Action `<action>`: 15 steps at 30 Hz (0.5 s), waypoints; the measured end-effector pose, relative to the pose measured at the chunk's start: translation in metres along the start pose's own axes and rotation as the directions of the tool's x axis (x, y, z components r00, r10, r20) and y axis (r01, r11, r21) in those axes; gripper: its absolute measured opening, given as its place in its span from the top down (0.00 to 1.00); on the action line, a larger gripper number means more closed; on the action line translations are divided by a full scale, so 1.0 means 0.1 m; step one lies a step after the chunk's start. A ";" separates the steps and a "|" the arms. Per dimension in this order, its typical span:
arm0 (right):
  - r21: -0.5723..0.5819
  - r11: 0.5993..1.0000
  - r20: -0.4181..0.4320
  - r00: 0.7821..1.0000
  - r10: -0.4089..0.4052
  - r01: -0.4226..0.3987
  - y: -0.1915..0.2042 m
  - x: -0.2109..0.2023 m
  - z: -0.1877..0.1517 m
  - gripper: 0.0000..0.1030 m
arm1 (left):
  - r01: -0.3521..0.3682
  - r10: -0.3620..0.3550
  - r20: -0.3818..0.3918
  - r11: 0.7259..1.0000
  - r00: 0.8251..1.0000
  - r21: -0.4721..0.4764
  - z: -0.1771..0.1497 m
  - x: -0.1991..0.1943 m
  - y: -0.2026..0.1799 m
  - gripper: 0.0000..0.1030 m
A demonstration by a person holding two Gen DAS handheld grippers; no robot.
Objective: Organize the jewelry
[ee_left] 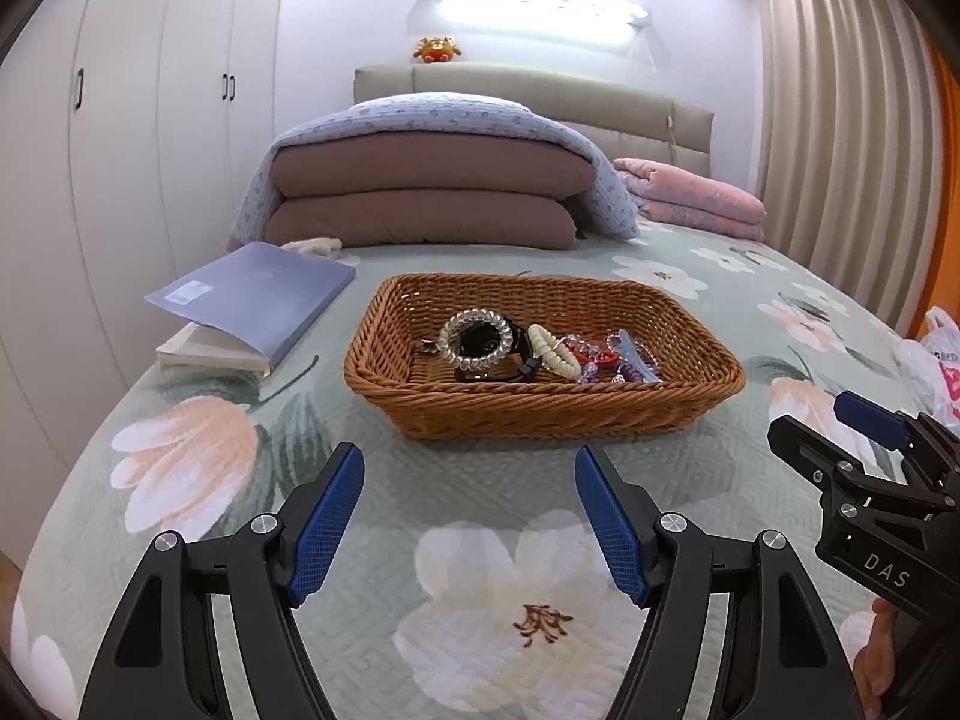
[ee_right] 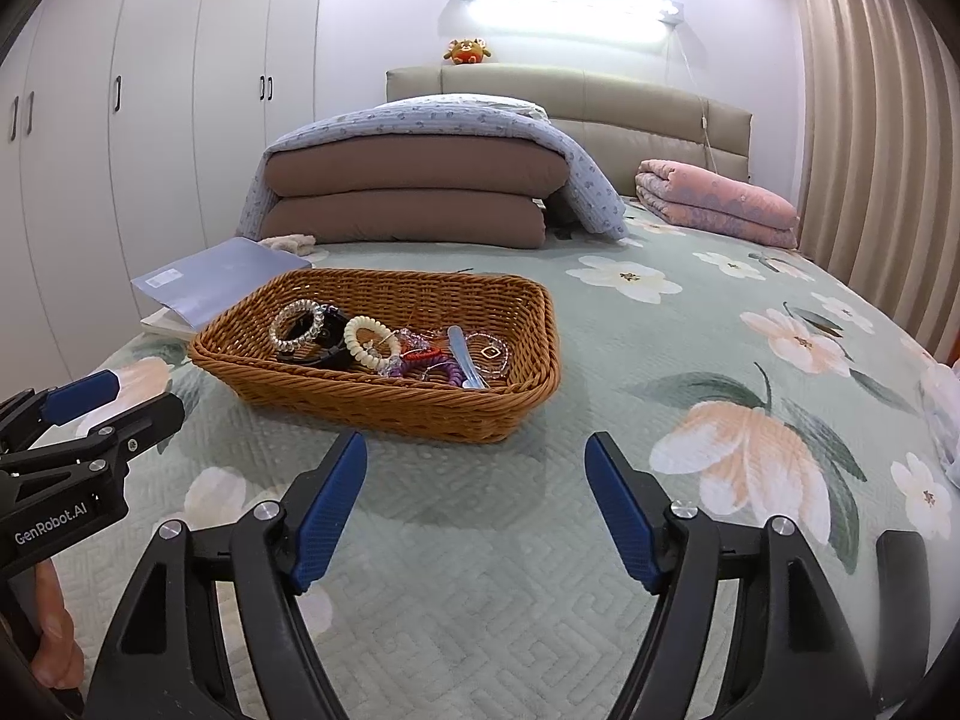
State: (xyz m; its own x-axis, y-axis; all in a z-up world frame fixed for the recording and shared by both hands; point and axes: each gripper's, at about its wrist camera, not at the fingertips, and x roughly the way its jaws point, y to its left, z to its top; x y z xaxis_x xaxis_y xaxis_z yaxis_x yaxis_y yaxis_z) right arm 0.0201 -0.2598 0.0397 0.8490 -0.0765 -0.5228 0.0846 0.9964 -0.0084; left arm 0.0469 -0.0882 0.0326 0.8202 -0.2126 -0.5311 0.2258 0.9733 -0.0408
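A brown wicker basket (ee_left: 540,405) (ee_right: 384,402) sits on the flowered bed cover. It holds several pieces: a clear spiral band (ee_left: 475,337) (ee_right: 295,319), a black band (ee_left: 489,369), a cream spiral band (ee_left: 552,351) (ee_right: 367,339), red and purple beaded pieces (ee_left: 600,360) (ee_right: 429,363) and a silver clip (ee_right: 465,360). My left gripper (ee_left: 469,510) is open and empty, just in front of the basket. My right gripper (ee_right: 475,510) is open and empty, in front of the basket's right end. Each gripper also shows in the other's view, the right one in the left wrist view (ee_left: 840,438) and the left one in the right wrist view (ee_right: 120,399).
A blue-grey book (ee_left: 252,300) (ee_right: 210,276) lies left of the basket near the bed edge. Stacked brown cushions under a blue quilt (ee_left: 432,180) (ee_right: 420,186) and a folded pink blanket (ee_left: 690,198) (ee_right: 714,201) lie behind. White wardrobes stand left, curtains right, a plastic bag (ee_left: 930,360) at right.
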 end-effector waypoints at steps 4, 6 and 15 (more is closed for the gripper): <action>0.002 1.000 -0.001 1.000 0.001 -0.001 0.00 0.00 0.00 0.25 | 0.004 -0.004 -0.002 1.000 1.000 0.005 -0.01 0.00 0.00 0.28; 0.001 1.000 -0.001 1.000 0.001 -0.001 0.00 0.00 -0.01 0.25 | 0.006 -0.006 -0.002 1.000 1.000 0.007 -0.01 0.00 -0.01 0.28; 0.001 1.000 -0.005 1.000 0.003 -0.003 0.00 0.02 -0.03 0.25 | 0.000 0.000 -0.004 1.000 1.000 0.005 -0.01 0.00 -0.01 0.28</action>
State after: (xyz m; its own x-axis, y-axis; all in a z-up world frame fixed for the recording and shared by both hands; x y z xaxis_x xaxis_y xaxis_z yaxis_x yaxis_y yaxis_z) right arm 0.0201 -0.2603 0.0365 0.8468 -0.0737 -0.5268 0.0828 0.9965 -0.0063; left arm 0.0462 -0.0886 0.0319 0.8179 -0.2122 -0.5349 0.2283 0.9729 -0.0370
